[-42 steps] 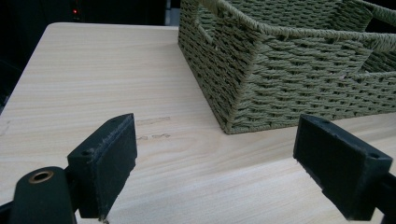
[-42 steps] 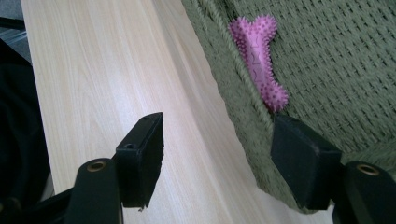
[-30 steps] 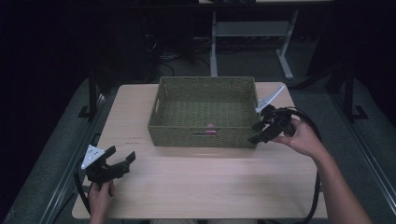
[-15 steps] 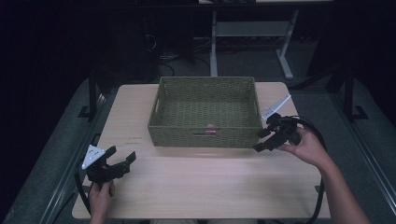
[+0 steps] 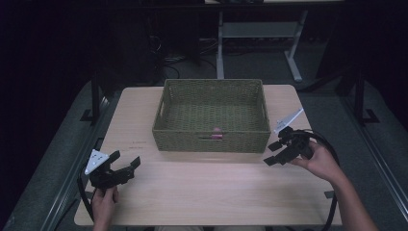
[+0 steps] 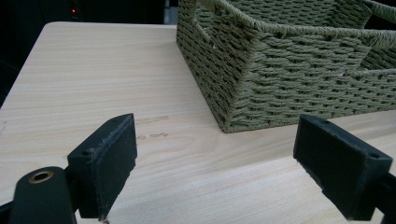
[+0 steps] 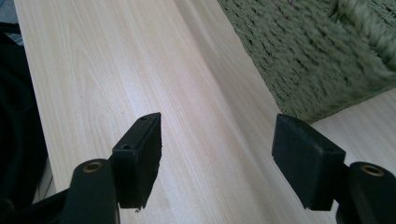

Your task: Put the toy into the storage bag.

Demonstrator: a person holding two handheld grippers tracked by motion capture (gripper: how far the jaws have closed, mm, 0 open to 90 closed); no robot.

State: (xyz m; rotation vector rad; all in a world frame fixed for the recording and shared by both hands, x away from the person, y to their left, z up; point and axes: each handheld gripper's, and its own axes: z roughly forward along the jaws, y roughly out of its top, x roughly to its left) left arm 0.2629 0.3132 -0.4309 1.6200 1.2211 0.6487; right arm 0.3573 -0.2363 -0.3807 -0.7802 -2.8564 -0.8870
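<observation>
**Both tongs spread and empty beside the woven basket**

A green woven basket [image 5: 211, 115] stands on the far middle of the light wooden counter [image 5: 207, 192]. A small pink object [image 5: 217, 131] lies inside it, against the near wall; what it is cannot be told from here.

The right tongs [image 5: 275, 153] sit just off the basket's near right corner, low over the counter, held by the person's right hand [image 5: 321, 161]. Their tips point left, toward the basket's front wall, near it but not touching. In the right gripper view the two black pads [image 7: 140, 156] stand apart with only bare wood between them, and the basket's corner [image 7: 322, 56] fills the upper right. They grip nothing.

The left tongs [image 5: 126, 162] rest near the counter's near left corner, well apart from the basket, held by the left hand [image 5: 103, 202]. The grey three-cornered plate [image 5: 96, 160] sits on top. In the left gripper view the jaws are spread wide, with wood between them and the basket's near left corner [image 6: 224, 121] ahead. Nothing is pinched there either.

A black cable [image 5: 332, 192] loops from the right tongs around the wrist.
</observation>
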